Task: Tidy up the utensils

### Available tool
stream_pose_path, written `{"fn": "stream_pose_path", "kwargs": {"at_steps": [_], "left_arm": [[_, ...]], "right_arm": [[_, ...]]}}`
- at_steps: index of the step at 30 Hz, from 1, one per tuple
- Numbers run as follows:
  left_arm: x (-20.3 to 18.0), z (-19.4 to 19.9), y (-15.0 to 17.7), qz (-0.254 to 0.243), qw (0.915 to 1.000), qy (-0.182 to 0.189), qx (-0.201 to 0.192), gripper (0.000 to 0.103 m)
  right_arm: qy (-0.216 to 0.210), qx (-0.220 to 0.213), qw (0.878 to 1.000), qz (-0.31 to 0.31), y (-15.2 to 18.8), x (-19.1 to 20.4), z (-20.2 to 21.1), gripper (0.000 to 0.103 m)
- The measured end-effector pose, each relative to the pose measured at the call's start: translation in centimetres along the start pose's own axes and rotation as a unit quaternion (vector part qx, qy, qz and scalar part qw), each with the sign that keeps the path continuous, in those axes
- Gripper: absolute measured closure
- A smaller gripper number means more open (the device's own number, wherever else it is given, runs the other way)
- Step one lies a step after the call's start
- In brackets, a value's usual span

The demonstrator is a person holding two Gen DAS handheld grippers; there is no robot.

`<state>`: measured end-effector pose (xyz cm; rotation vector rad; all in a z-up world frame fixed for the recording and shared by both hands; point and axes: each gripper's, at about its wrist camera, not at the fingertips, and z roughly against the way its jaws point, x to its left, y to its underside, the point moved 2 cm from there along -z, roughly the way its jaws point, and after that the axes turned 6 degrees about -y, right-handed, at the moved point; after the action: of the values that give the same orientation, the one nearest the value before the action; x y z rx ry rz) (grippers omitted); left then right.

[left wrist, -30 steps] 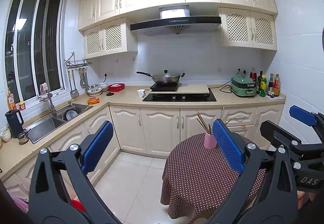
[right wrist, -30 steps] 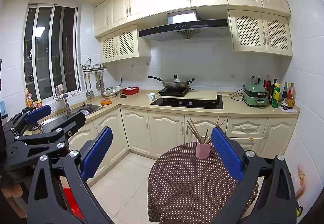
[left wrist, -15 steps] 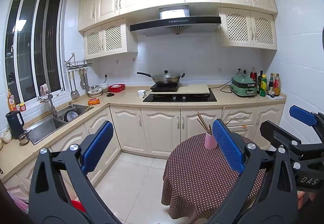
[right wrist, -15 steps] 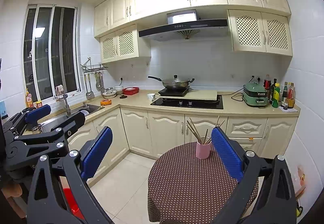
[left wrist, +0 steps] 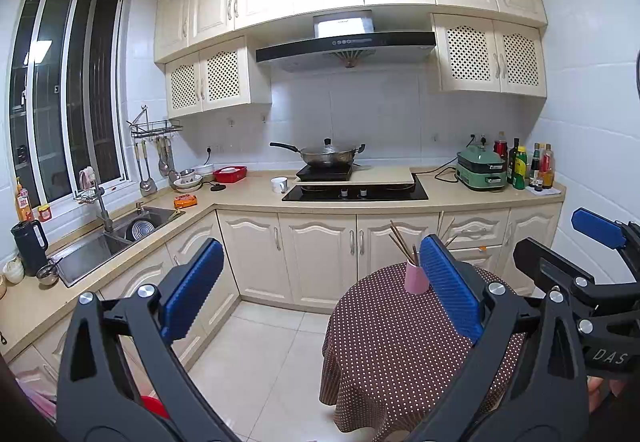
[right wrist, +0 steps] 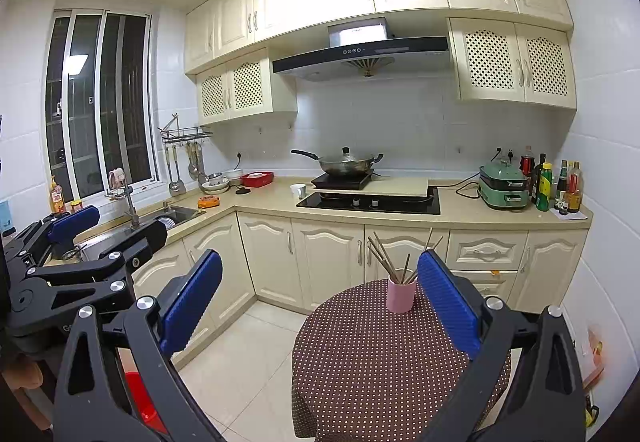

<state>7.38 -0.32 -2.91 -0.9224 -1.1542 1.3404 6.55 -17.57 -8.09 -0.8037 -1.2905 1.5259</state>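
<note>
Chopsticks (right wrist: 386, 256) lean loose in pink cup (right wrist: 401, 296); both my grippers (left wrist: 320, 294) (right wrist: 320, 294) gape wide, empty. A clumsy reach could tip it.

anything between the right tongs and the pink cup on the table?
Nothing: in the right wrist view only bare dotted tablecloth lies between the open right tongs and the pink cup of chopsticks.

Almost nothing changed. The left gripper (left wrist: 322, 292) barely slid, so the pink cup (left wrist: 416, 276) shifted a tiny bit sideways in its view.
</note>
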Motion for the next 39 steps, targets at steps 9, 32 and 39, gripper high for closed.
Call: {"fn": "stream_pose_path", "kwargs": {"at_steps": [9, 32, 39], "left_arm": [[0.2, -0.1, -0.1, -0.001, 1.0000, 0.001, 0.001, 0.006], [0.8, -1.8, 0.4, -0.006, 0.9999, 0.002, 0.010, 0.006], [0.7, -2.2, 0.5, -0.007, 0.9999, 0.002, 0.014, 0.006]], "right_arm": [[0.000, 0.001, 1.000, 0.000, 0.0, 0.0, 0.0, 0.008], [0.002, 0.011, 1.000, -0.005, 0.5, -0.3, -1.2, 0.008], [0.004, 0.014, 1.000, -0.006, 0.6, -0.2, -1.7, 0.008]]}}
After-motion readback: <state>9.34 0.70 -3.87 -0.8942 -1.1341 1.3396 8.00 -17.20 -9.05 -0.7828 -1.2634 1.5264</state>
